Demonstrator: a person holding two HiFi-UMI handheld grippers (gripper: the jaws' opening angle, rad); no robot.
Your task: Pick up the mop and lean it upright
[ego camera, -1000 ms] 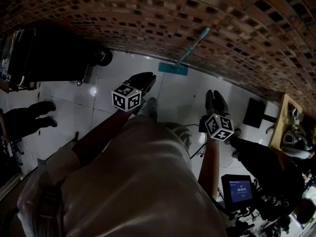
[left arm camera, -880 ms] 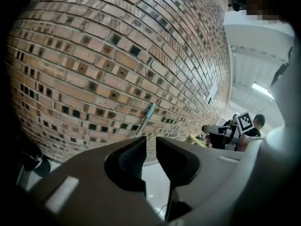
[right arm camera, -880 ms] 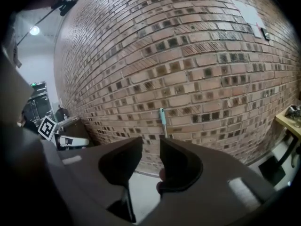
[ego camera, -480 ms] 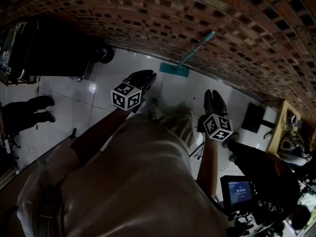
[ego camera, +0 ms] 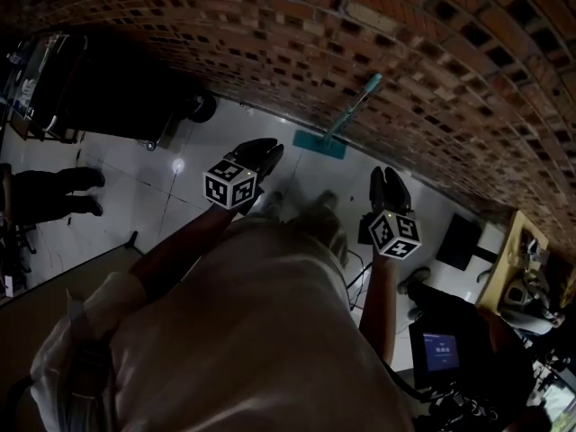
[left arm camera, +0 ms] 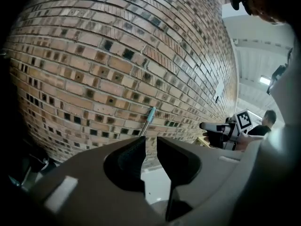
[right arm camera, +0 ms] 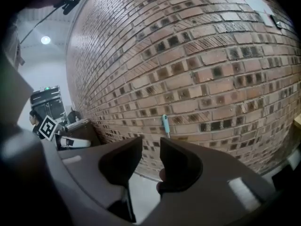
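- The mop [ego camera: 347,113] leans on the wall [ego camera: 270,25], head flat on the floor [ego camera: 180,196] at the wall's foot and handle tip on the brick. This is the pose the task names. The low, wide head likely keeps it from sliding.
- Left gripper [ego camera: 266,149]: jaws nearly closed, just eased open a trace, holding nothing.
- Right gripper [ego camera: 389,178]: jaws part open, empty.
- Both grippers point at the wall, well short of it and clear of the mop.
- Bare floor runs up to the wall. A dark cart [ego camera: 117,97] crowds the wall left of the mop.

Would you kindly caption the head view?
Mop leaning against the brick wall; left gripper and right gripper, both empty, point toward it.
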